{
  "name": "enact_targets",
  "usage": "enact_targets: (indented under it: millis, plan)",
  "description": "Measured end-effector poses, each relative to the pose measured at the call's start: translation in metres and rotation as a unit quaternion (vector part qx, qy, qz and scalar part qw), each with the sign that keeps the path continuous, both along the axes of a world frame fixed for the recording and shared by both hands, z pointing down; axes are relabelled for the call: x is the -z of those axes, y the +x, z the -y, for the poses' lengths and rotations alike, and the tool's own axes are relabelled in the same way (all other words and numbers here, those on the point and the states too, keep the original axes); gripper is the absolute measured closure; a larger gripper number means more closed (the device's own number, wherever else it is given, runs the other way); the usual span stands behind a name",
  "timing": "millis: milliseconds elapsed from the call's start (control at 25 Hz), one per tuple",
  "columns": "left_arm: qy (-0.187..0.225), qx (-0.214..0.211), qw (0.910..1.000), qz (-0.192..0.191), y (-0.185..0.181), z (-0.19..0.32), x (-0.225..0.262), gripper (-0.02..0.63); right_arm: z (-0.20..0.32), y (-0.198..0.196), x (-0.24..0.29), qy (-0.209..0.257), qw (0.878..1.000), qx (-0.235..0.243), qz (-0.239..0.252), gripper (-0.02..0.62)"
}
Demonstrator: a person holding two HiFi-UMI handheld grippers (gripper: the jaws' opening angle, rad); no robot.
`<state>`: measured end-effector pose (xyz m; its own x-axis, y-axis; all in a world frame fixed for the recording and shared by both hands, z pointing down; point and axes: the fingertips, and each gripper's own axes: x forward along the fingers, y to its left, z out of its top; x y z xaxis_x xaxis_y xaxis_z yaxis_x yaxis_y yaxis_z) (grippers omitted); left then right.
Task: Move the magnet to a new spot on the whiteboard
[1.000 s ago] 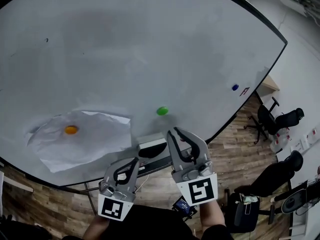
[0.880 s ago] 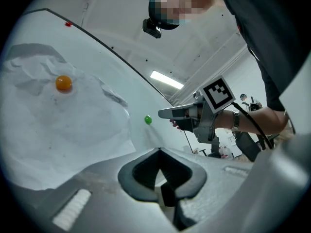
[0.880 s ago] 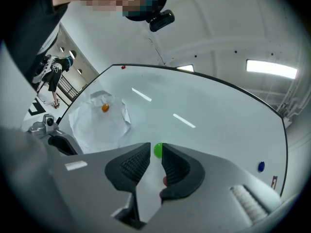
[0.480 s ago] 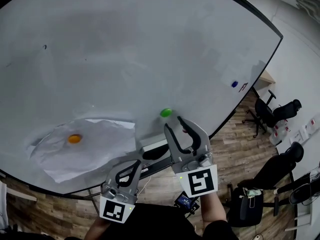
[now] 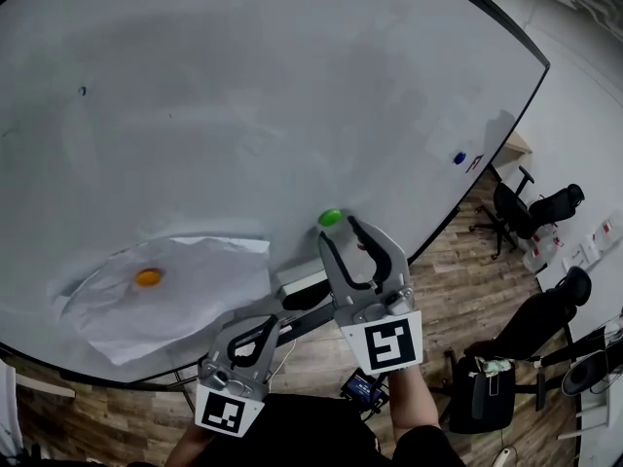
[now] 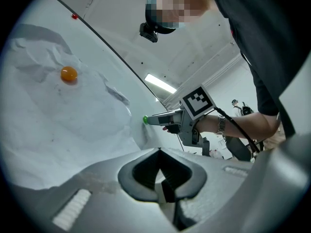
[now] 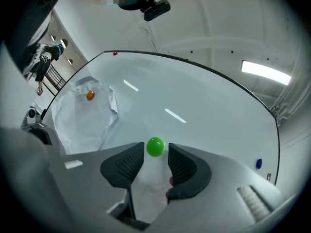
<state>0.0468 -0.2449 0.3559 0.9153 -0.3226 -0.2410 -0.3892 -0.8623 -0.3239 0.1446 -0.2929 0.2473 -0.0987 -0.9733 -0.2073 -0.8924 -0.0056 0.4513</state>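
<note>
The small round green magnet [image 5: 330, 218] is seen stuck on the large white whiteboard [image 5: 243, 86], near its lower edge. The right gripper's [image 5: 343, 233] jaws have just been opened wide, and the magnet is framed between their tips without being pinched. The left gripper's [image 6: 159, 152] jaws are pressed together on nothing, below the whiteboard's edge.

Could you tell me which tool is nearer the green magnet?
Right. The right tool is at the green magnet, jaws just opened, magnet between their tips; the left tool is well below it.
</note>
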Motion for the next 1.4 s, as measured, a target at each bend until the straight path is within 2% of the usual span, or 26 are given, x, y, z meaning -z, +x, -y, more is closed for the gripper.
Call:
enact_targets:
  millis: [720,1400]
  plan:
    - [-0.008,-0.004,1.0000,0.003,-0.019,0.011,-0.006,0.607,0.011,-0.003,0.001,0.000,1.000,-0.016,0.011,0.442]
    - [-0.012,-0.012,0.9998,0.005,-0.021,0.015,-0.013,0.606,0.011,-0.002,0.002,0.007,1.000,-0.018,0.018,0.468]
